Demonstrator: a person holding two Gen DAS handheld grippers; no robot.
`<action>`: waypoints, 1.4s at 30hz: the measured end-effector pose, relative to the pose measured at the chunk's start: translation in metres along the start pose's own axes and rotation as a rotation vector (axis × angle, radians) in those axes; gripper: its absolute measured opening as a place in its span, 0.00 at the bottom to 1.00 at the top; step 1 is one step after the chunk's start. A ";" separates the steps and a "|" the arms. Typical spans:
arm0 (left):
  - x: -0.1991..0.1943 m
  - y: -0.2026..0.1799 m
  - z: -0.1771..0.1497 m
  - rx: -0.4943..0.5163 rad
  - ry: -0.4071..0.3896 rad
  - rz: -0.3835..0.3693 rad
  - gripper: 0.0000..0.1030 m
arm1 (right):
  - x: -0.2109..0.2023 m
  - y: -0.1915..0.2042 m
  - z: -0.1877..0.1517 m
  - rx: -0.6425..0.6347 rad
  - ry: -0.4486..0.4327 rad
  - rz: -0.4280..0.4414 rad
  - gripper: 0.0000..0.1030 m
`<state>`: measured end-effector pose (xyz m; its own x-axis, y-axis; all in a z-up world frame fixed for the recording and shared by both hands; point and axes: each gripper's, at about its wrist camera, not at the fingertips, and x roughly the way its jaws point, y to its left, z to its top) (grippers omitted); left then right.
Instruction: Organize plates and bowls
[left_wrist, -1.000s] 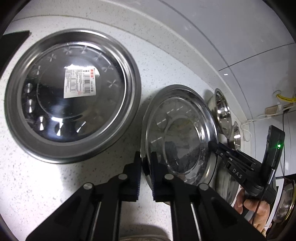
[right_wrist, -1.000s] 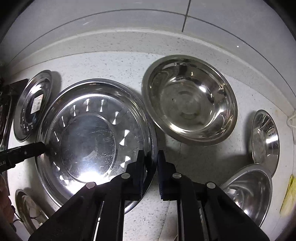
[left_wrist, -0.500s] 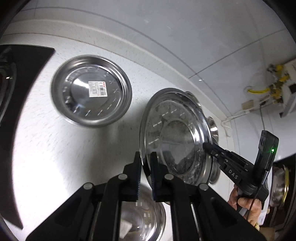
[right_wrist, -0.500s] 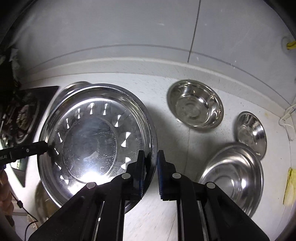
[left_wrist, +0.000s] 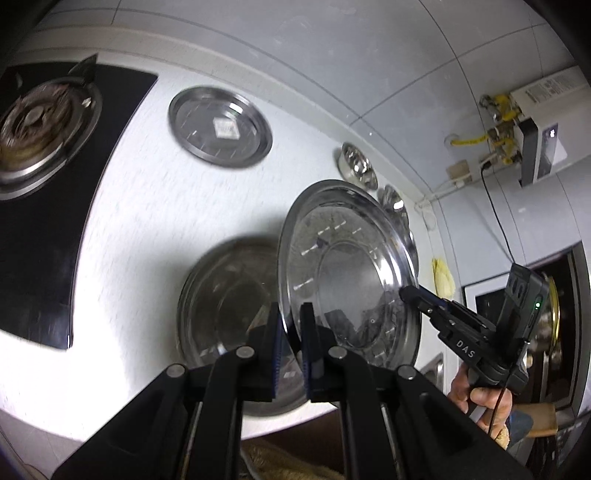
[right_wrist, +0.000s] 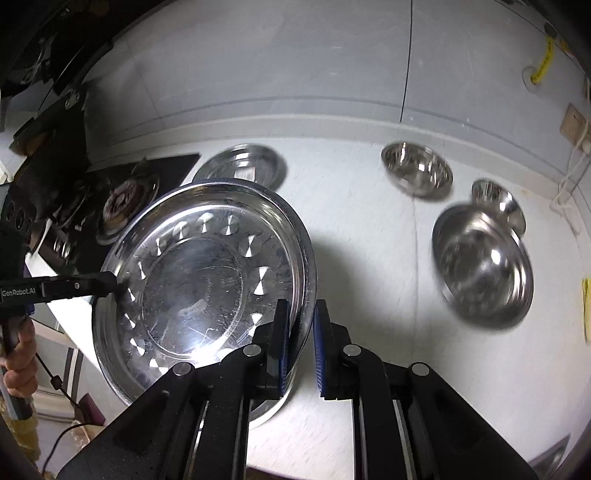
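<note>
Far left, a black glass gas hob (left_wrist: 44, 206) with a round burner sits on the white speckled countertop (left_wrist: 155, 206), and just to its right a flat round steel plate carrying a white sticker label (left_wrist: 221, 127) lies by the back wall. Nearer the front edge, another round steel plate (left_wrist: 229, 314) rests on the counter, partly hidden behind the one in the air.

And there it is, centre stage: a large round stainless steel plate with a ring of dimpled marks (right_wrist: 199, 280), held up clear of the counter and tilted. The left gripper (left_wrist: 291, 343) has its black jaws pinching the plate's near rim, blue pads on either side of the edge. Across the plate, the right gripper (right_wrist: 299, 343) is clamped on the opposite rim in the same way, a hand (left_wrist: 480, 397) wrapped round its handle. Two grips, one plate.

Moving right, a small shiny steel bowl (right_wrist: 417, 173) stands near the backsplash. Beyond it, a smaller steel bowl (right_wrist: 498, 201) sits just behind a wide steel bowl (right_wrist: 484, 269); whether they touch is blurred. High on the grey tiled wall (left_wrist: 332, 55), a white box with yellow pipe fittings (left_wrist: 532, 118) hangs at the far right.
</note>
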<state>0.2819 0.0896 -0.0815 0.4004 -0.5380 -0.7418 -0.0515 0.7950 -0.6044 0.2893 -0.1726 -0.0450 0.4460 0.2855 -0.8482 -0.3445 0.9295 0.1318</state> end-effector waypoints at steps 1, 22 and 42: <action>0.001 0.003 -0.005 -0.001 0.002 0.003 0.08 | 0.002 0.003 -0.008 0.005 0.005 0.001 0.11; 0.055 0.066 -0.033 -0.070 0.050 0.113 0.08 | 0.079 0.016 -0.068 0.110 0.142 0.037 0.11; 0.027 0.061 -0.012 -0.073 -0.073 0.133 0.24 | 0.062 0.006 -0.062 0.130 0.081 0.054 0.22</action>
<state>0.2788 0.1205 -0.1414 0.4510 -0.4051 -0.7953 -0.1742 0.8340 -0.5236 0.2641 -0.1636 -0.1287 0.3603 0.3208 -0.8759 -0.2541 0.9372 0.2387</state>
